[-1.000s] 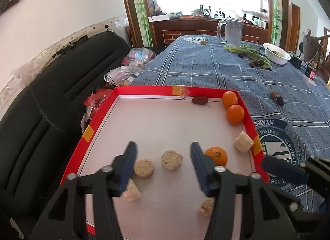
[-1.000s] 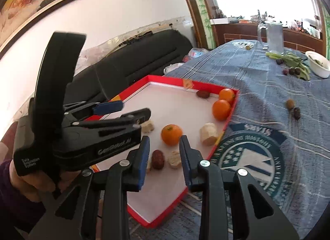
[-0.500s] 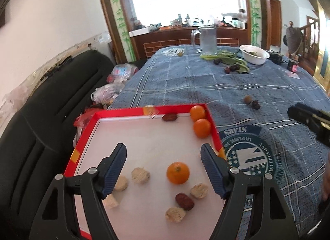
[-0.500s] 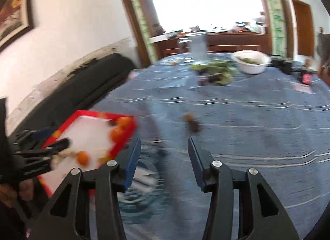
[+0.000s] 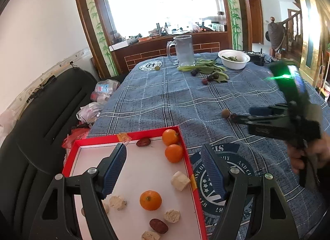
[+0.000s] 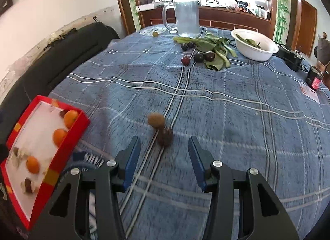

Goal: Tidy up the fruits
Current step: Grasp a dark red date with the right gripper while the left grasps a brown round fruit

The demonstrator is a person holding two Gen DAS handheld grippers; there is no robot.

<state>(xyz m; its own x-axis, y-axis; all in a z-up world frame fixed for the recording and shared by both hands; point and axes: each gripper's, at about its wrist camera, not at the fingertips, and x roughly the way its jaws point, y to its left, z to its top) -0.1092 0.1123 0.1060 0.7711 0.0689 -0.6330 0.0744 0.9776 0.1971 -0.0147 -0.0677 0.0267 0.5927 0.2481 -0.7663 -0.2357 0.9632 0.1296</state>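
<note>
A red-rimmed tray [image 5: 186, 157] holds three oranges [image 5: 150, 200], red dates [image 5: 158, 225] and several pale chunks [image 5: 180, 180]. My left gripper [image 5: 165, 169] hangs open above the tray's right part, nothing between its fingers. In the right wrist view my right gripper [image 6: 164, 159] is open, just short of a dark spiky fruit [image 6: 165, 136] with a brown round fruit [image 6: 156, 118] behind it on the blue cloth. The tray [image 6: 71, 136] lies to its left. The left wrist view shows the right gripper [image 5: 253, 114] held by a hand, near the brown fruit [image 5: 225, 113].
Farther back on the checked cloth stand a glass jug [image 6: 186, 18], a white bowl [image 6: 254, 44], green leaves [image 6: 214, 44], dark plums [image 6: 204, 56] and a red berry [image 6: 185, 60]. A black sofa [image 5: 41, 116] with plastic bags runs along the table's left side.
My right gripper swung away from the tray to the two small fruits on the cloth and opened wider. The left gripper drew back and rose above the tray, opening wider.
</note>
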